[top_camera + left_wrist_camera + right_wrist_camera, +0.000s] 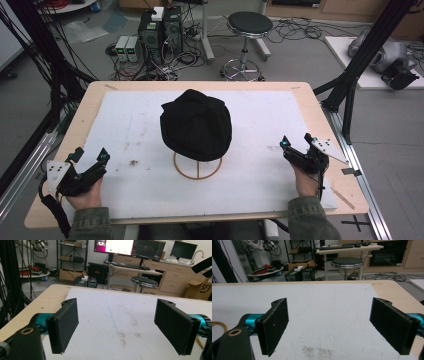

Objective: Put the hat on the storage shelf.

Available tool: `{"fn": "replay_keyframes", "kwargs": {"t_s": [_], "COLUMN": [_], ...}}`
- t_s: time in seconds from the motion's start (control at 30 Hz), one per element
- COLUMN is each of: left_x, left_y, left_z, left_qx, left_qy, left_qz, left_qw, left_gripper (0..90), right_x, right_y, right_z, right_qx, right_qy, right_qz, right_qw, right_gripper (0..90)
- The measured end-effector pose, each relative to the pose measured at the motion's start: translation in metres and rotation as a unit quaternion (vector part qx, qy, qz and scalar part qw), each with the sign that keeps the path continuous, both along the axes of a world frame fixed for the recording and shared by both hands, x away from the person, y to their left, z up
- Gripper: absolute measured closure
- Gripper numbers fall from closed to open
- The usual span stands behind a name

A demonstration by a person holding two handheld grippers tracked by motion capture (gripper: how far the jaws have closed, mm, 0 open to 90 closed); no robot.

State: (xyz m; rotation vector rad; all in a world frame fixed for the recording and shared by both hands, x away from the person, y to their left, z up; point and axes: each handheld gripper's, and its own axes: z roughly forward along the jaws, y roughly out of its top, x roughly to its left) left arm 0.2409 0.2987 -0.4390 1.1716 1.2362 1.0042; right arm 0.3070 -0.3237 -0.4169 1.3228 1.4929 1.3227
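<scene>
Cables, computer boxes and a round black stool [249, 22] crowd the grey floor beyond a pale wooden table [310, 107] topped with a white foam sheet [125, 125]. From the high view, a black knitted cap [196, 125] sits over a round light-wood wire stand [198, 167] at the sheet's middle. The left gripper [90, 155] rests at about 8 o'clock from the cap and the right gripper [296, 141] at about 4 o'clock, both well apart from it, jaws spread and empty. I judge this the opening step: nothing is gripped yet, and the next move calls for both grippers to travel inward toward the cap's lower edge. Left gripper view: the two black jaws stand wide apart with bare stained foam between them, a desk with monitors [130, 246] far off at 12 o'clock. Right gripper view: jaws equally wide, holding nothing; a sliver of the stand's wooden ring [218, 325] shows at 9 o'clock.
</scene>
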Motion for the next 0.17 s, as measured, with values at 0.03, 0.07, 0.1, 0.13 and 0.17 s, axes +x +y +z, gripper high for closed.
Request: {"fn": "replay_keyframes", "kwargs": {"t_s": [0.03, 0.07, 0.1, 0.13, 0.17], "left_x": [0.0001, 0.0002, 0.0003, 0.0005, 0.0005], "left_y": [0.0001, 0.0003, 0.0002, 0.0003, 0.0003], "left_z": [0.0, 0.0, -0.0001, -0.0002, -0.0002], "left_qx": [0.0, 0.0, 0.0, 0.0, 0.0], "left_qy": [0.0, 0.002, 0.001, 0.002, 0.002], "left_qz": [0.0, -0.001, -0.001, -0.001, -0.001], "left_qw": [1.0, 1.0, 1.0, 1.0, 1.0], "left_gripper": [19.6, 19.6, 19.6, 19.5, 19.5], "right_x": [0.0002, 0.0001, 0.0004, 0.0006, 0.0006], "right_y": [-0.0001, -0.0001, -0.0002, -0.0003, -0.0003], "right_z": [-0.0001, 0.0, -0.0001, -0.0002, -0.0002], "right_qx": [-0.001, 0.0, -0.001, -0.002, -0.002], "right_qy": [0.0, 0.001, 0.001, 0.001, 0.001], "right_qz": [0.001, 0.001, 0.001, 0.001, 0.001], "right_qw": [1.0, 1.0, 1.0, 1.0, 1.0], "right_gripper": [14.9, 14.9, 14.8, 14.8, 14.8]}}
